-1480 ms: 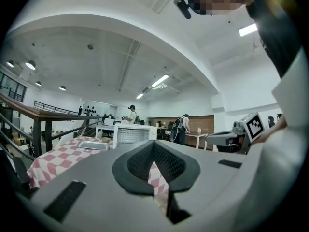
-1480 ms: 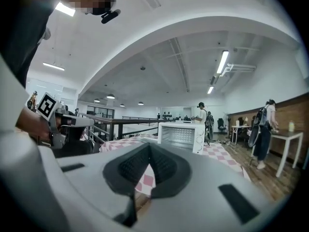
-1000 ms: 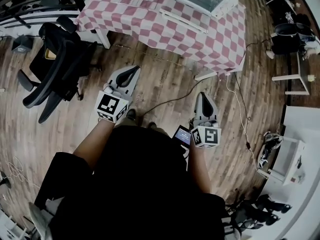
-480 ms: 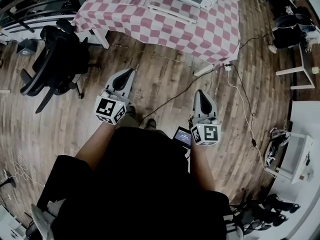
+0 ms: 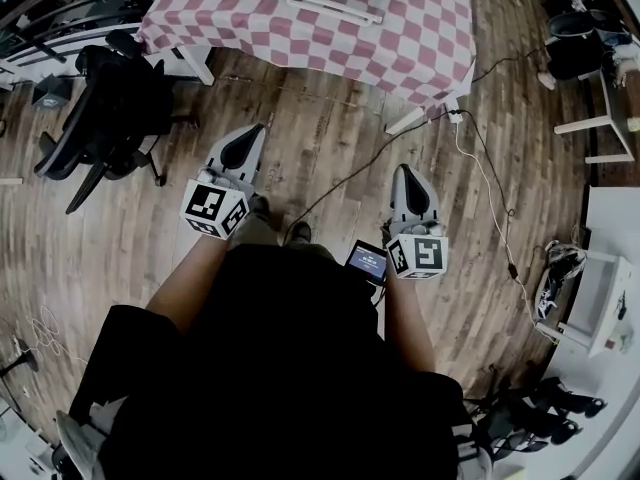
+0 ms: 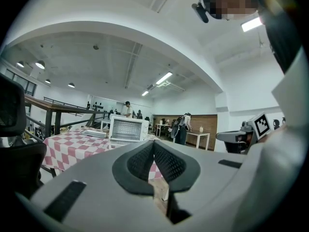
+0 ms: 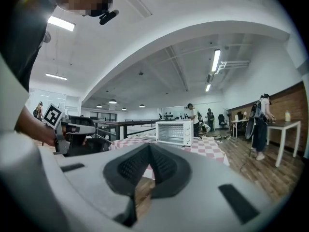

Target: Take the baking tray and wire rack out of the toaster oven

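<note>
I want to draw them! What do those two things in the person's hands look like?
Each hand-held gripper, left and right, is a light grey wedge that narrows to a tip, with dark, dotted pads on the inside. At the back of each sits a white cube with black square markers. The person wears a black top.

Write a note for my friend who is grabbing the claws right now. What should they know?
Left claw: shut, empty, pointing level toward the table.
Right claw: shut, empty too.
Toaster oven: on the checkered table, across the wood floor from where you stand.
Tray and rack: can't be made out from here; probably inside the oven.
Done: nothing yet.
Left: walk up to the oven, then take out the tray and the rack.
</note>
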